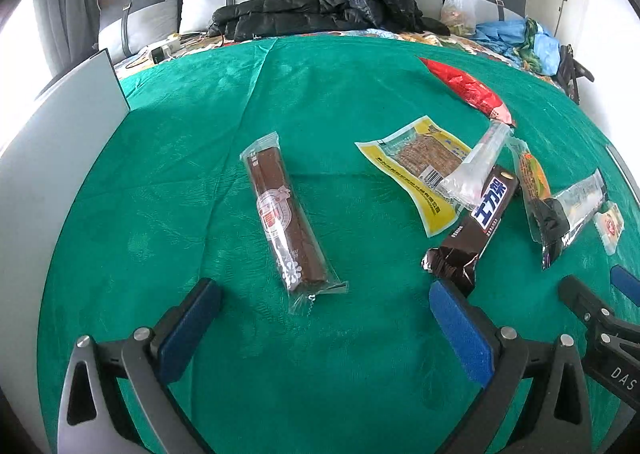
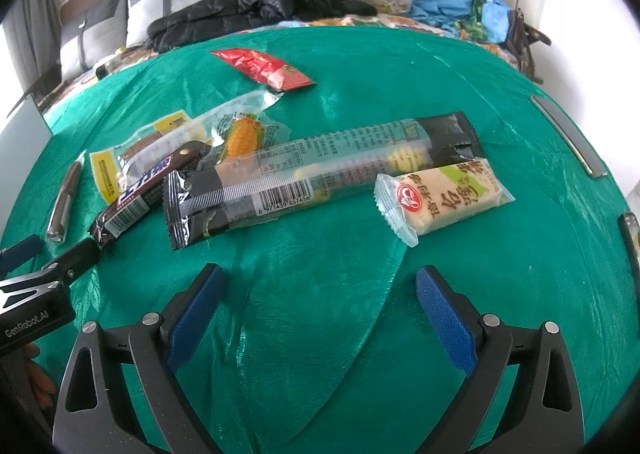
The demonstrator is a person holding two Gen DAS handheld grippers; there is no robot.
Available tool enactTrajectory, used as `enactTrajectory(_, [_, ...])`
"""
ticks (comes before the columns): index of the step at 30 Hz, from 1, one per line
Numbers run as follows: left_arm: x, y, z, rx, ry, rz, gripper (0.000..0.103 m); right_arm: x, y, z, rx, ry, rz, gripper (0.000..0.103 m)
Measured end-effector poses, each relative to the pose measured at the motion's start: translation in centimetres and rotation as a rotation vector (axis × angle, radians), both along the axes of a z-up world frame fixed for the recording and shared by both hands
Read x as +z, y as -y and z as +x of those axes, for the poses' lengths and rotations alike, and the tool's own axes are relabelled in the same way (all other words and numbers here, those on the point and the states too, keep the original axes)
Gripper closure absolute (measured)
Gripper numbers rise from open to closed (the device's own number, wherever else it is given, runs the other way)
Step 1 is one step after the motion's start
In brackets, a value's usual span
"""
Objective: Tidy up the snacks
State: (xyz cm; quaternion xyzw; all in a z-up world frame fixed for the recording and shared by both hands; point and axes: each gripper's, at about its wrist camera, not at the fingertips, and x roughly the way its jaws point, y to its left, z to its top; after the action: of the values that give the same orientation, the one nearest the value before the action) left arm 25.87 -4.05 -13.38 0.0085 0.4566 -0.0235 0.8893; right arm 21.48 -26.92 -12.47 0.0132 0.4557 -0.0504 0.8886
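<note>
Two grippers hover over the green cloth (image 1: 200, 134), both with jaws wide apart and nothing between them — the left gripper (image 1: 324, 306) just short of a brown bar (image 1: 286, 214) lying alone, the right gripper (image 2: 320, 290) near the long black-ended packet (image 2: 320, 174) and rice cracker (image 2: 444, 194) in the heap.

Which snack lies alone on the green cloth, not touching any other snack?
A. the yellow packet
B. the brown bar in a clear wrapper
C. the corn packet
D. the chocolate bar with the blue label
B: the brown bar lies by itself, with bare green cloth all around it, while the other three overlap in a pile.
</note>
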Motion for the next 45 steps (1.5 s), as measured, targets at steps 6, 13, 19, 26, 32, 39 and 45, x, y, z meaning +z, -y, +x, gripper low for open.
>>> enactTrajectory(6, [-0.04, 0.0, -0.01, 0.0, 0.0, 0.0, 0.0, -0.01, 0.0, 0.09, 0.0, 0.0, 0.0, 0.005])
enactTrajectory(13, [-0.04, -0.02, -0.04, 0.0, 0.0, -0.001, 0.0, -0.02, 0.01, 0.1, 0.0, 0.0, -0.001, 0.005])
enactTrajectory(19, [-0.04, -0.04, -0.05, 0.0, 0.0, -0.001, 0.0, -0.01, -0.01, 0.26, 0.0, -0.001, -0.001, 0.005])
enactTrajectory(26, [-0.04, -0.05, -0.05, 0.0, 0.001, -0.001, 0.0, -0.03, -0.01, 0.27, 0.0, -0.001, -0.001, 0.005])
enactTrajectory(32, [-0.04, -0.03, -0.04, 0.0, 0.001, -0.001, 0.0, -0.06, 0.02, 0.12, 0.0, -0.001, -0.001, 0.005])
enactTrajectory(39, [-0.16, -0.14, -0.13, 0.0, 0.001, -0.001, 0.0, -0.06, 0.0, 0.19, 0.0, -0.001, -0.001, 0.005])
enactTrajectory(45, [0.2, 0.03, -0.24, 0.002, 0.001, -0.001, 0.0, -0.05, -0.02, 0.26, 0.0, -0.001, -0.002, 0.005])
